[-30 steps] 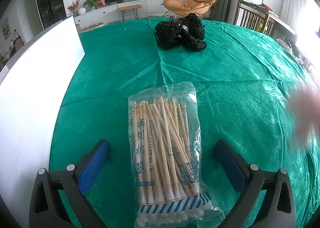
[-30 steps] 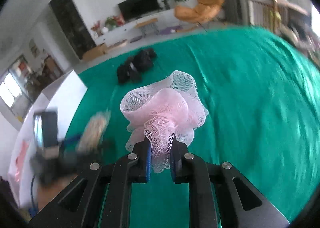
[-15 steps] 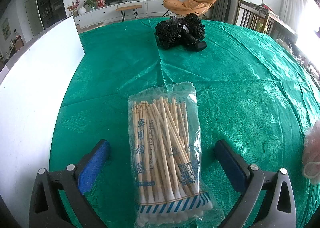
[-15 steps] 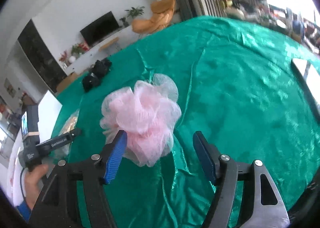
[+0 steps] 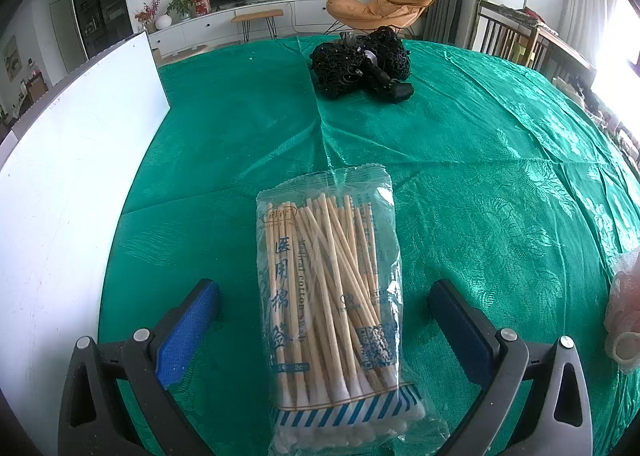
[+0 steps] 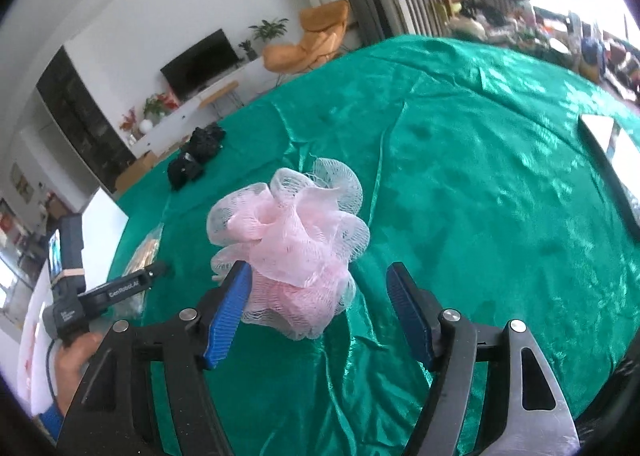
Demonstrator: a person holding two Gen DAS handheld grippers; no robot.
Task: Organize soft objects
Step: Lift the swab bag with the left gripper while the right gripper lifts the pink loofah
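Observation:
A pink mesh bath pouf (image 6: 292, 252) rests on the green tablecloth (image 6: 480, 183), between the open fingers of my right gripper (image 6: 320, 308); its edge also shows in the left wrist view (image 5: 626, 308). A clear bag of cotton swabs (image 5: 332, 304) lies flat between the open fingers of my left gripper (image 5: 324, 320), which does not touch it. The bag also shows in the right wrist view (image 6: 144, 256), with the left gripper (image 6: 132, 284) over it. A black mesh pouf (image 5: 362, 61) lies at the far side of the table.
A white board (image 5: 60, 183) stands along the table's left edge. A flat white object (image 6: 612, 143) lies at the right of the table. Wooden chairs (image 5: 516, 39) and an orange lounge chair (image 5: 380, 7) stand beyond the table.
My right gripper has opened and let go of the pink pouf, which now rests on the cloth. The left gripper and the swab bag have not moved.

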